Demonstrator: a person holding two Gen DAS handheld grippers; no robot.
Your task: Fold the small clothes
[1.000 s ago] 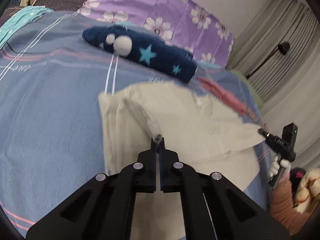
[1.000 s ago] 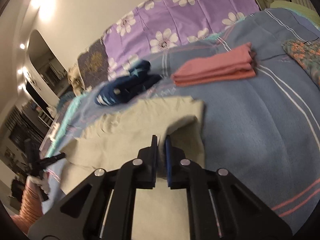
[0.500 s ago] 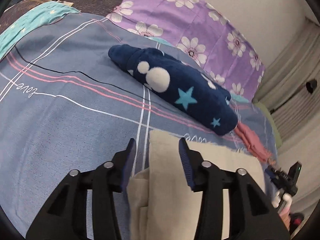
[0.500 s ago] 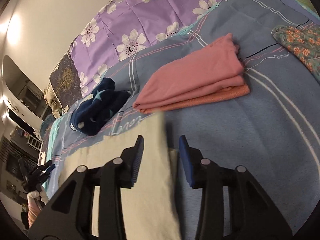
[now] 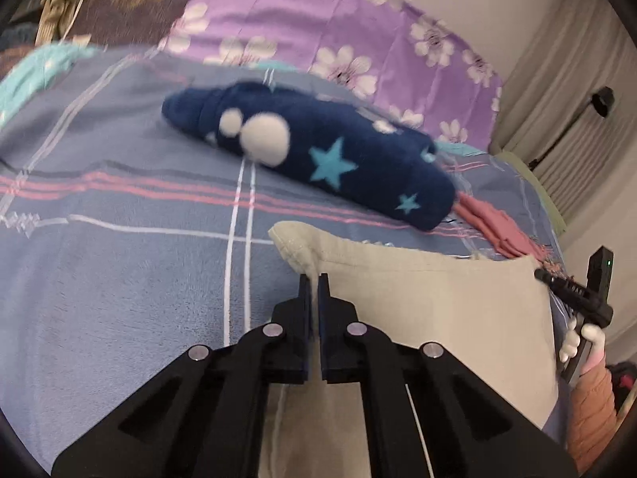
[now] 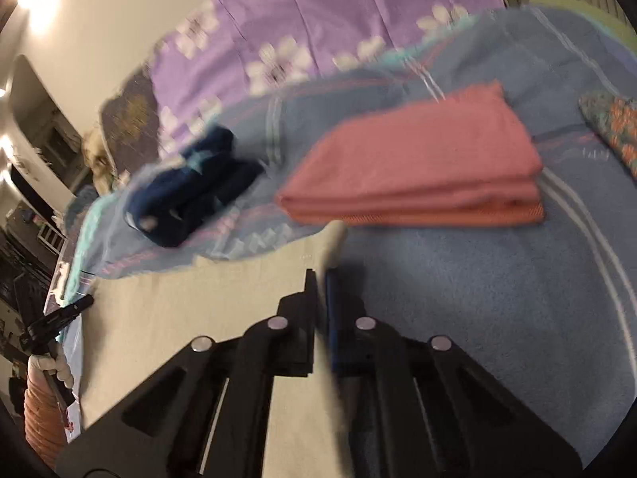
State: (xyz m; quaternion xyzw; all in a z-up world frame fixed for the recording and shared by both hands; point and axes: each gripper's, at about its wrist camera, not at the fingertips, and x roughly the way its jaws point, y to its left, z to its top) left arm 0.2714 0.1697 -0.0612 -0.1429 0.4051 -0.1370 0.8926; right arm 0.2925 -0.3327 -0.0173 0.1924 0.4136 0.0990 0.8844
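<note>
A cream garment (image 5: pixel 438 302) lies spread on the blue blanket (image 5: pixel 119 263). My left gripper (image 5: pixel 313 279) is shut on the garment's far left corner, cloth pinched between the jaws. In the right wrist view the same cream garment (image 6: pixel 191 318) fills the lower left, and my right gripper (image 6: pixel 320 279) is shut on its far right corner, with cloth running between the jaws. The right gripper also shows in the left wrist view (image 5: pixel 573 290) at the far right. The left gripper shows in the right wrist view (image 6: pixel 55 318) at the far left.
A folded navy fleece with stars (image 5: pixel 318 155) lies beyond the cream garment. A folded pink garment (image 6: pixel 422 159) lies right of it. A floral patterned cloth (image 6: pixel 613 127) is at the far right. Purple flowered pillows (image 5: pixel 338 28) line the head of the bed.
Both grippers opened half a second ago, releasing the cream garment after the fold. They have now shut again on its far corners.
</note>
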